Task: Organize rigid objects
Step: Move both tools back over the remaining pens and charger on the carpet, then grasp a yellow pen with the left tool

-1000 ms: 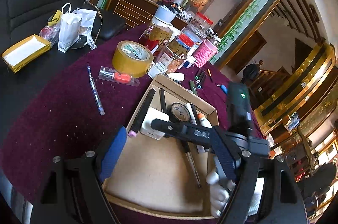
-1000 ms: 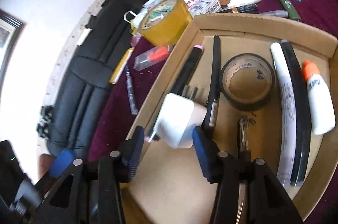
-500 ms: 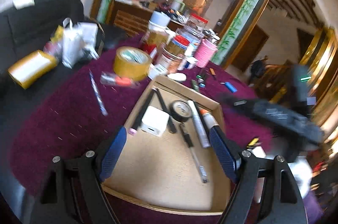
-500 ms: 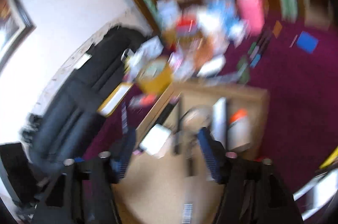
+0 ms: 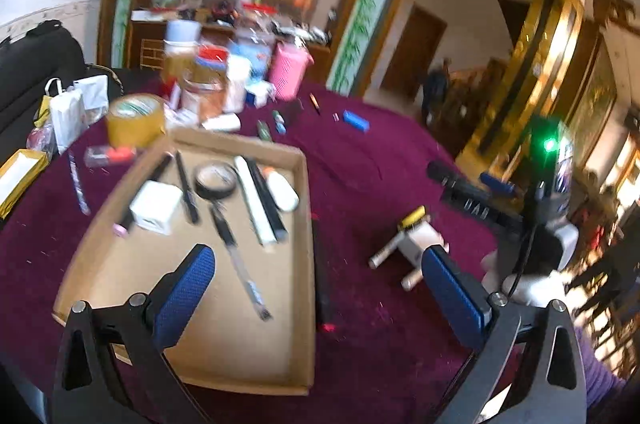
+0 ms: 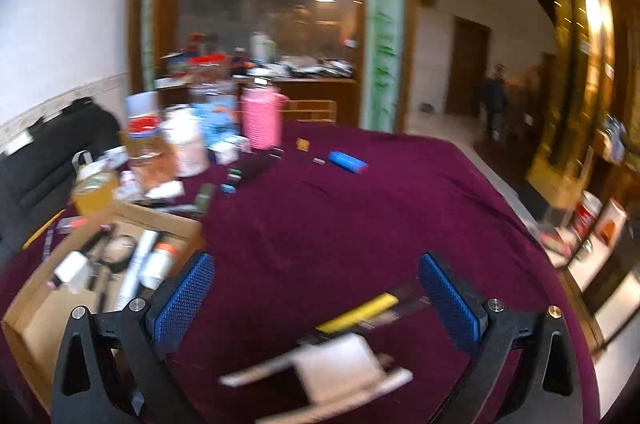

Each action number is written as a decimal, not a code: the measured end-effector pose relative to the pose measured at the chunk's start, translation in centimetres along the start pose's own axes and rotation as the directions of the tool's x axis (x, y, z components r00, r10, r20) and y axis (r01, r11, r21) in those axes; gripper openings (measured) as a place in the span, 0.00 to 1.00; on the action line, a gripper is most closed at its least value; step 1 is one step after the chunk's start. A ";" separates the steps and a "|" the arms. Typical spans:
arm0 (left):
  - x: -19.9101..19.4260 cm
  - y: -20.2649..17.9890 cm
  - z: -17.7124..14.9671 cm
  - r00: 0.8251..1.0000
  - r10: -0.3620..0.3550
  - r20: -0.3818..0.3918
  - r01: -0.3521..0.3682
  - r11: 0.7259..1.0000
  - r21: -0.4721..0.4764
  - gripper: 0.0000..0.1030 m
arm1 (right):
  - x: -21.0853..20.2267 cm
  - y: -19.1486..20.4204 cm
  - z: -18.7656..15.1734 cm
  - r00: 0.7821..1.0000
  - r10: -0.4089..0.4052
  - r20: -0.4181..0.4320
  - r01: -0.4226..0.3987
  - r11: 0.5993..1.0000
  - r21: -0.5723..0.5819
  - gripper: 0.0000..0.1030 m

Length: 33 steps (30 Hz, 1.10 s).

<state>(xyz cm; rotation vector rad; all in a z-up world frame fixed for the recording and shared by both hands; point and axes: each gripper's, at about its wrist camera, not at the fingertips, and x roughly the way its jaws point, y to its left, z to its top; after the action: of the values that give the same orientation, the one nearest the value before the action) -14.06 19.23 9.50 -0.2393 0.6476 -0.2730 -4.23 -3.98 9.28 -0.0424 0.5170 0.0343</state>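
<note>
Grippers: two, each with two blue, cross-hatched pads on black frames.
Left gripper point(image 5: 316, 292): spread wide, holding nothing, above the near right corner of the cardboard tray point(image 5: 302, 224).
Right gripper point(image 6: 316, 298): spread wide and holding nothing, over loose items on the tabletop point(image 6: 360, 216) (maroon, velvety cloth).
Tray: one, shallow, plain brown card, rectangular, lying flat on the cloth.
Tray contents: one white cube-shaped plug point(image 5: 155, 207); one black tape ring point(image 5: 215, 180); one white tube point(image 5: 254, 199) beside a black stick; one white bottle with an orange cap point(image 5: 281, 189); dark pens, at least three (blur hides the exact count).
Loose items: a white block point(image 6: 340, 364) crossed by pale sticks and a yellow bar point(image 6: 360, 310), all blurred, between the right gripper's pads.
Far cloth: one blue cylinder point(image 6: 347, 161); one pink ribbed cup point(image 6: 262, 120); one yellow tape roll point(image 5: 135, 119) touching the tray's far left corner.
</note>
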 end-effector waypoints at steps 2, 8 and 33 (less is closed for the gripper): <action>0.8 -1.0 -0.5 1.000 0.002 -0.028 -0.001 1.000 0.015 1.00 | -0.4 -1.5 -0.7 0.999 -0.052 0.012 0.052 0.999 -0.005 1.00; 3.3 -3.7 -1.2 0.993 0.030 -0.111 -0.026 0.999 0.039 1.00 | -1.3 -5.1 -2.0 0.983 -0.168 0.068 0.172 0.984 -0.054 1.00; 13.2 -9.4 -1.0 0.955 0.157 -0.253 -0.091 0.963 0.255 1.00 | 1.7 -11.1 -4.8 0.991 -0.116 -0.061 0.120 0.990 0.070 0.99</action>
<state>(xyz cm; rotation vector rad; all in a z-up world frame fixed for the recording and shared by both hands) -6.22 6.04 4.19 0.0751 0.8896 -0.2617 -4.61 -15.21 4.62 -0.0023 0.5714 -0.1014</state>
